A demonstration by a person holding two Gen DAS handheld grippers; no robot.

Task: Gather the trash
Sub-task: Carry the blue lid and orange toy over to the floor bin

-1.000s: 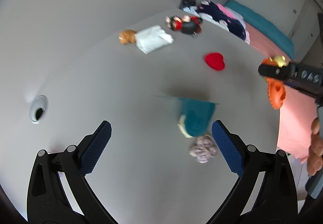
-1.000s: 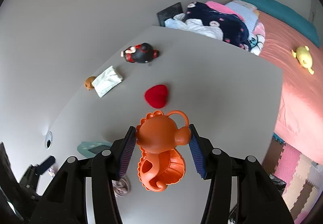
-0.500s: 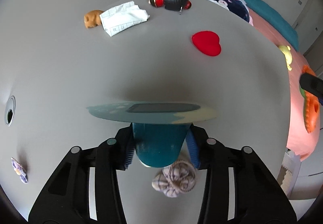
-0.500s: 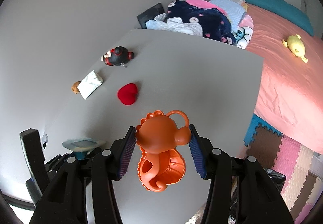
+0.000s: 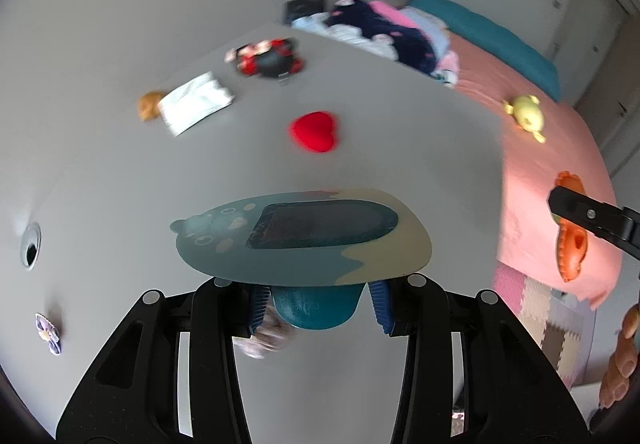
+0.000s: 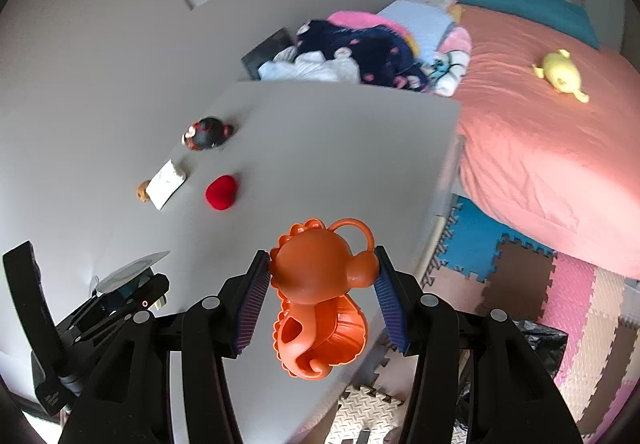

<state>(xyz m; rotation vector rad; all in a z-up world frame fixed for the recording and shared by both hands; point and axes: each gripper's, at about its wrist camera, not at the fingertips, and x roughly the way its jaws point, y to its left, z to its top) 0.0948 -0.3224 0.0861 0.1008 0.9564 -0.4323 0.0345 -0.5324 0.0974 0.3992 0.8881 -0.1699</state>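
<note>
My left gripper [image 5: 316, 306] is shut on a teal toy with a flat bear-shaped top [image 5: 304, 240] and holds it above the grey table [image 5: 400, 148]. It also shows in the right wrist view [image 6: 128, 280]. My right gripper [image 6: 322, 302] is shut on an orange monkey toy [image 6: 320, 292] over the table's front right part. A crumpled cloth scrap [image 5: 262, 338] lies on the table under the left gripper.
On the table lie a red heart [image 5: 314, 131], a white folded paper [image 5: 196, 102], a small brown toy [image 5: 149, 105], a black-and-red plush [image 5: 266, 56] and a purple flower [image 5: 49, 333]. A pink bed [image 6: 540, 124] with clothes stands right; foam mats [image 6: 560, 304] cover the floor.
My left gripper closed on the teal toy and lifted it off the table. My right gripper, holding the orange toy, rose and drew back toward the table's right edge.
</note>
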